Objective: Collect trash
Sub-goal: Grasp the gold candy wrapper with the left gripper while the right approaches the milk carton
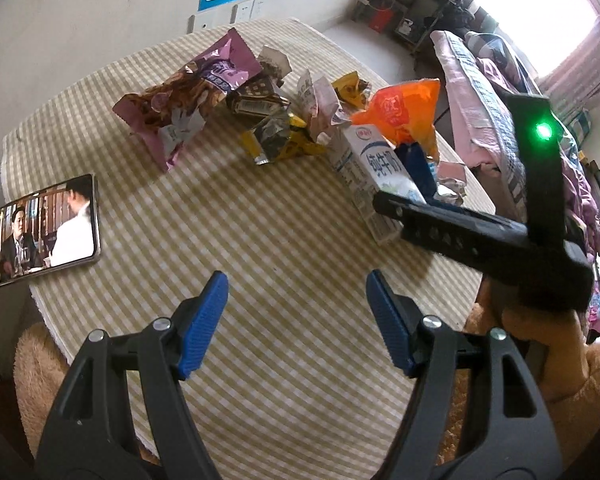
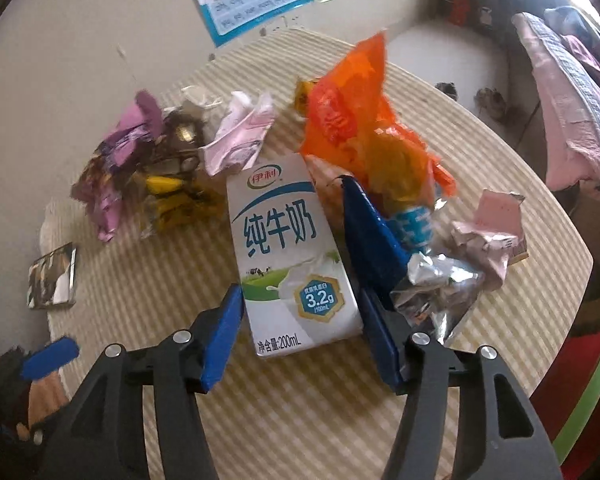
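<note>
My right tongs (image 2: 300, 340) stand apart around the milk carton (image 2: 288, 240), pads beside its sides (contact unclear). My left tongs (image 1: 296, 320) gape empty over the checked table (image 1: 260, 220); crumpled snack wrappers (image 1: 204, 96) lie beyond them.

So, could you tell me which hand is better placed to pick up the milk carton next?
The right. Its gripper already straddles the milk carton, open, while the left gripper hangs over bare tablecloth.
</note>
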Motion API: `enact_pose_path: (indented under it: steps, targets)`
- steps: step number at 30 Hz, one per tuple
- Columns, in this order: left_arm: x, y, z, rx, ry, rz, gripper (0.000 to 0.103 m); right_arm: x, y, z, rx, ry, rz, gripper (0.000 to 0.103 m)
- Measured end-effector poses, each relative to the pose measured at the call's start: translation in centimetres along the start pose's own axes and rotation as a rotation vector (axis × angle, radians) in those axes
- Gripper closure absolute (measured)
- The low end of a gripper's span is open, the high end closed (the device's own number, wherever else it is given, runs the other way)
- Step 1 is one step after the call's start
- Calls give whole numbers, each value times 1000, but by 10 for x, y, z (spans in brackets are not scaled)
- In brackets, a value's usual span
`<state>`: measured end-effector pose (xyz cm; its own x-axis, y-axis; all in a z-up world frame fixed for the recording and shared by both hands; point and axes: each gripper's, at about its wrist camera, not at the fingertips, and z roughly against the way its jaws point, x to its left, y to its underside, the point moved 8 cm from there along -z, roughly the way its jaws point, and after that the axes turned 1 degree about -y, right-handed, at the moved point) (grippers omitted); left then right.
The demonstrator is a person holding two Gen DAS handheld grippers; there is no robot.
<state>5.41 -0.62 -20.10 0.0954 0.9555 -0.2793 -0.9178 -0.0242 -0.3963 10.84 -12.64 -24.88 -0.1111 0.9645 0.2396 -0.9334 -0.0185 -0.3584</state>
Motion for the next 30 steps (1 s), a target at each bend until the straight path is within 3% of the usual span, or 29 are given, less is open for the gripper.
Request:
enact_pose_path:
  steps: [5, 13, 17, 24, 26, 27, 29, 30]
  targets:
    - [4, -18, -2, -31, -22, 0, 35, 3, 36, 26, 0, -64, -28, 46]
    - [12, -62, -29, -67, -69, 11, 35, -5, 103, 40, 31, -41, -73, 46]
    - [16, -84, -51, -44, -79, 67, 35, -6, 100, 40, 26, -45, -82, 46]
    - [18, -100, -78, -12, -132, 69, 35, -6, 102, 41, 27, -43, -61, 46]
    - [20, -101, -83, -4, -125, 84, 40, -6, 103, 42, 29, -48, -63, 46]
    - [21, -100, -86, 4, -120, 86, 51, -5, 102, 41, 30, -49, -61, 46]
    - [20, -99, -87, 7, -115, 82, 57, -4, 102, 41, 31, -50, -57, 46]
    - [18, -98, -86, 5, -108, 74, 74, -4, 102, 41, 32, -50, -57, 46]
